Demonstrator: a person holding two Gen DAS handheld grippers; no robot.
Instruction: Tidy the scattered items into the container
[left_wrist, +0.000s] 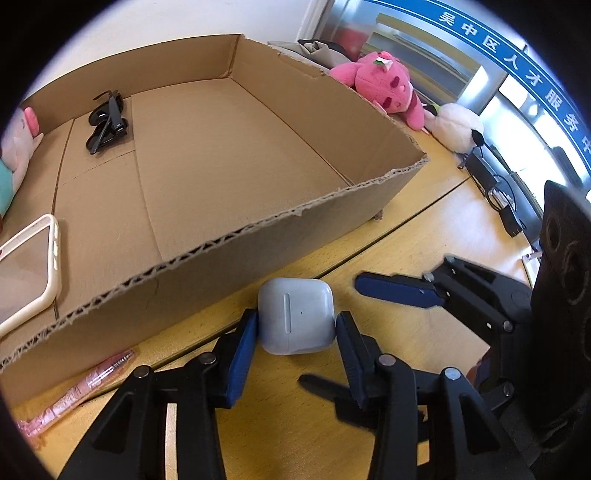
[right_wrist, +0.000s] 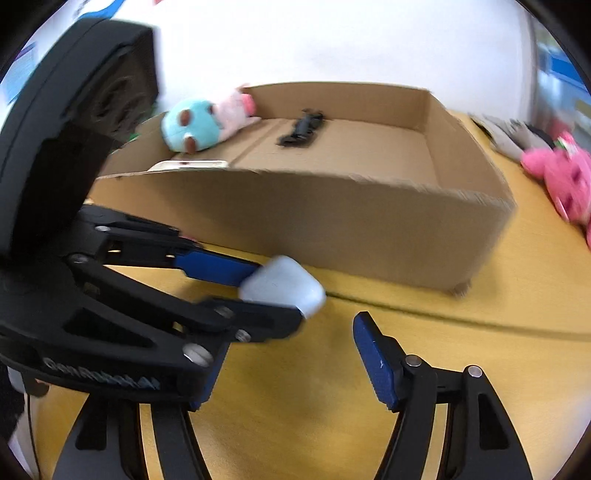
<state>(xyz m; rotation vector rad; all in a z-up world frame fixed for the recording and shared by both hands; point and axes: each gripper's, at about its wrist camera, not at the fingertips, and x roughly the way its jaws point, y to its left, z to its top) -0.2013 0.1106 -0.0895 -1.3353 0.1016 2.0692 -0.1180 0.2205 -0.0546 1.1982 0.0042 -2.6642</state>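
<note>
Earbud case (left_wrist: 296, 320): pale, clamped between the left gripper (left_wrist: 295, 332) pads on the yellow table (left_wrist: 280, 424), just outside the cardboard box (left_wrist: 258, 229), presumably for lifting in. Right gripper (right_wrist: 295, 354): spread wide, nothing held.

The cardboard box (left_wrist: 229, 236) near wall blocks passage; its middle floor lies bare.

A pale earbud case (right_wrist: 282, 286) is gripped by the left gripper (right_wrist: 275, 291) on the yellow table (right_wrist: 480, 306), before the cardboard box (right_wrist: 295, 218); the right gripper (right_wrist: 288, 369) is held apart, empty
</note>
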